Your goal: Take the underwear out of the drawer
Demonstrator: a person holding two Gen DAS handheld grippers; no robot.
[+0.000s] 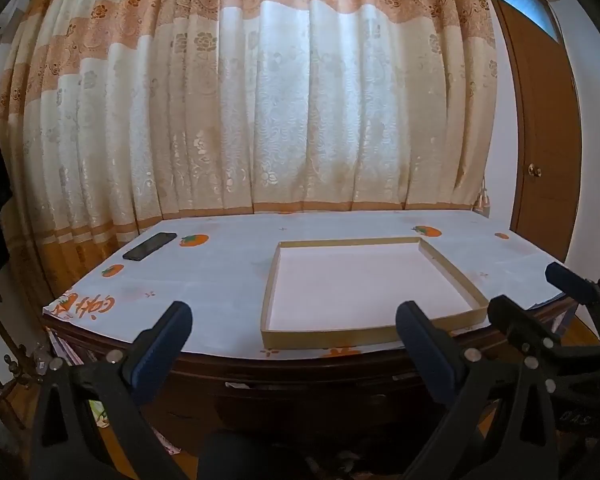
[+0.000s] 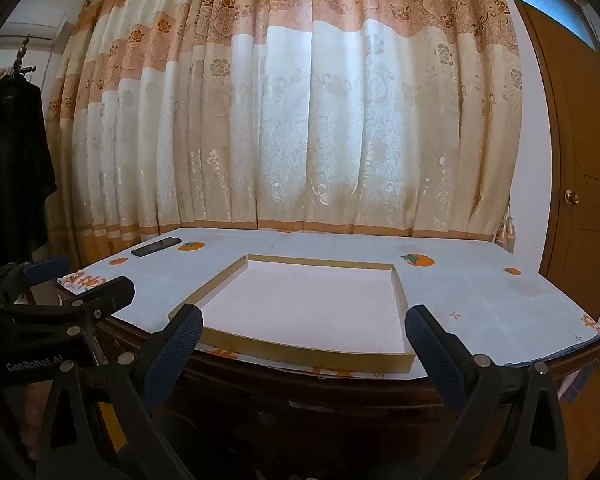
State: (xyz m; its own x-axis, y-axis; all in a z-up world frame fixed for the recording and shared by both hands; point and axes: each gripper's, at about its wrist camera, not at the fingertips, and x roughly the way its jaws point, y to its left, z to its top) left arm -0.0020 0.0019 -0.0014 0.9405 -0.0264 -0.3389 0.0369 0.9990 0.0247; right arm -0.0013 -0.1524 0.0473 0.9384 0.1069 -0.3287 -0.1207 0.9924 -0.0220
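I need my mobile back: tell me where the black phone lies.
The flat black phone lies at the table's far left corner in both views, beside an orange fruit print and near the curtain.

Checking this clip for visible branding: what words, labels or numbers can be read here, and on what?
"CenRobot.AI": white print on the left gripper body, seen in the right wrist view.
Orange characters on the tablecloth near its front corners: upside down, not readable.
Faint embossed letters on the right gripper body: too dim to read.

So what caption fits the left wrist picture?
Open left gripper hovers before a shallow empty tray on the table.
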